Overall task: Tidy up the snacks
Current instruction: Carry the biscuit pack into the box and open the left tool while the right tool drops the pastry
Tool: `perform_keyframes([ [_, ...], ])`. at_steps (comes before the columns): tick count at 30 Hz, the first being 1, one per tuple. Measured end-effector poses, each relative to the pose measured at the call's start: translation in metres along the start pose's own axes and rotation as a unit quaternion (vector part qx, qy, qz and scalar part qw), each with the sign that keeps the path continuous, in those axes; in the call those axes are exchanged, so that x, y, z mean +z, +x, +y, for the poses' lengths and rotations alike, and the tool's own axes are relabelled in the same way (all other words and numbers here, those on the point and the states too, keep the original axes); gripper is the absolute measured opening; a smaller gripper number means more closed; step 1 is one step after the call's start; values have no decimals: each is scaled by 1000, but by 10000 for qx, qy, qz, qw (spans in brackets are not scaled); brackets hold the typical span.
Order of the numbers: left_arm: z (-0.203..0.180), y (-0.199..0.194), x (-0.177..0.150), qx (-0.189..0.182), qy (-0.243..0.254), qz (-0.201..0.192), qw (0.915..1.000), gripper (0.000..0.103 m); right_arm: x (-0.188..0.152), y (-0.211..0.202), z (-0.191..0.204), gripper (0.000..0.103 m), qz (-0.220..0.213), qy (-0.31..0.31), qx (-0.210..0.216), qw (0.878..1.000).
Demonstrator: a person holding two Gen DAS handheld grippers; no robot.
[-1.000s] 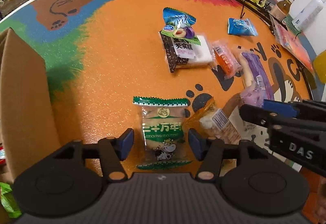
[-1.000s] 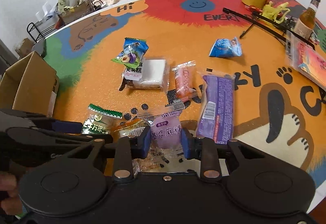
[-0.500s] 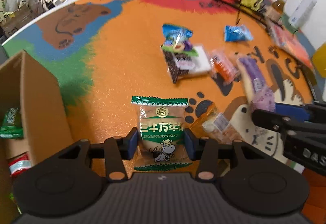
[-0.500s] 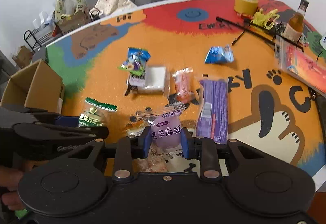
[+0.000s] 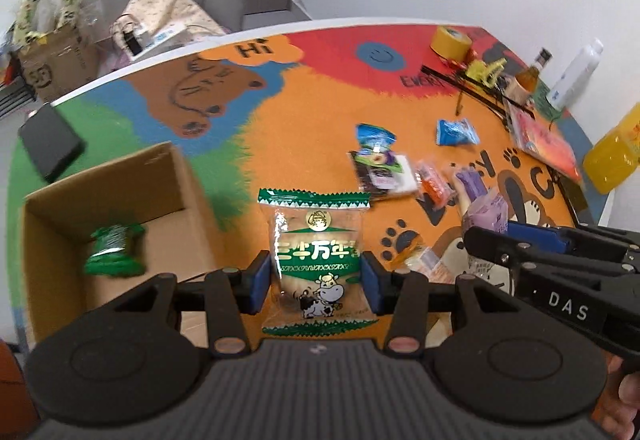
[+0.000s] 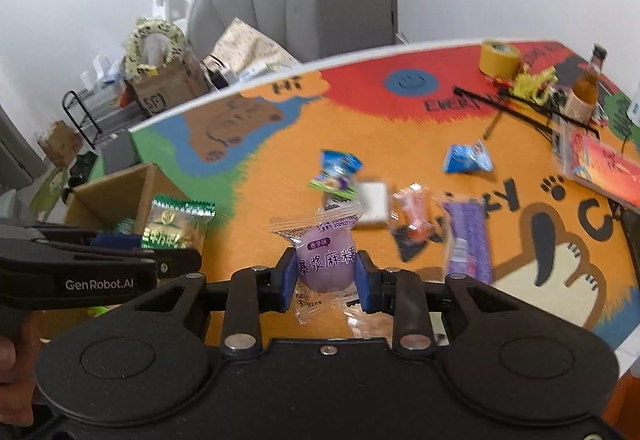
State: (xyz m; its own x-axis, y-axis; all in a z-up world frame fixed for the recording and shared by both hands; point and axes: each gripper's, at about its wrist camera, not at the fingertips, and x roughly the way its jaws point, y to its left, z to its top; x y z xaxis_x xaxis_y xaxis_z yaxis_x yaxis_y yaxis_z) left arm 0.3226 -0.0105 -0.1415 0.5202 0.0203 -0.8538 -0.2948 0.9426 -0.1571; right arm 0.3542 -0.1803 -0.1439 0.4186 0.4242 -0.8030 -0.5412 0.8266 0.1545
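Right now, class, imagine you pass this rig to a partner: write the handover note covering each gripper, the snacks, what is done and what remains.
Left gripper: shut on the green cow packet, lifted beside the cardboard box.
Right gripper: shut on the purple mochi packet, lifted above the table.
Done: one green packet lies in the box.
Left: drop both held snacks in, then collect the blue packet, the orange packet, the long purple packet and the stacked packets by it.
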Motion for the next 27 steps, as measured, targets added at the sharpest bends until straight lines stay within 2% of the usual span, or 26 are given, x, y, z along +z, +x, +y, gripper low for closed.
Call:
perform_keyframes([
  [12, 55, -44, -16, 198, -164, -341, 9991, 46, 3, 1, 72, 29, -179, -191, 328, 9991],
  [27, 117, -62, -17, 411, -596, -608, 9955, 46, 27, 12, 133, 29, -285, -722, 642, 9949],
])
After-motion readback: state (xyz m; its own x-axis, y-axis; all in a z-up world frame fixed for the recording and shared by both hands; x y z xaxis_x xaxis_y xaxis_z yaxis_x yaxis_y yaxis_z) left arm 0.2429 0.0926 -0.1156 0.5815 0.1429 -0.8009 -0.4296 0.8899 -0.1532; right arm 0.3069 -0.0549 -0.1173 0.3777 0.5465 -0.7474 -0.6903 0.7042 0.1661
